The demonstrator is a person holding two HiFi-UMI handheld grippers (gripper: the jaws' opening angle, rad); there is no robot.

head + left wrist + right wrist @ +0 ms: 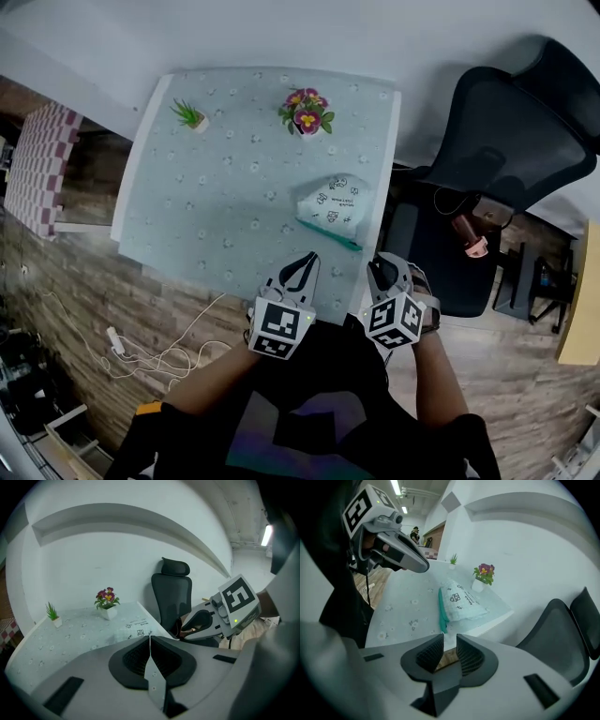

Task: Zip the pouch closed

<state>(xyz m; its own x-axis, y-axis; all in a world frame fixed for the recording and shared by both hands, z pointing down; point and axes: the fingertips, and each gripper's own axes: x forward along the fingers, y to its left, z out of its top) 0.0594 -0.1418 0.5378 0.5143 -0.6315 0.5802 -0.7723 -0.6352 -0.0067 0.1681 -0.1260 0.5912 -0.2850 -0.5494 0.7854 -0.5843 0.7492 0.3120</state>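
A pale pouch with small prints lies on the table near its front right corner. Its green zipper edge faces me. In the right gripper view the pouch and its zipper edge lie just beyond the jaws. My left gripper hovers at the table's front edge, left of the pouch, with its jaws shut and empty. My right gripper hangs just off the front right corner, a narrow gap between its jaws and nothing in it. In the left gripper view only a corner of the pouch shows.
A small green plant and a pot of purple flowers stand at the table's far side. A black office chair stands close to the right of the table. White cables lie on the wooden floor at the left.
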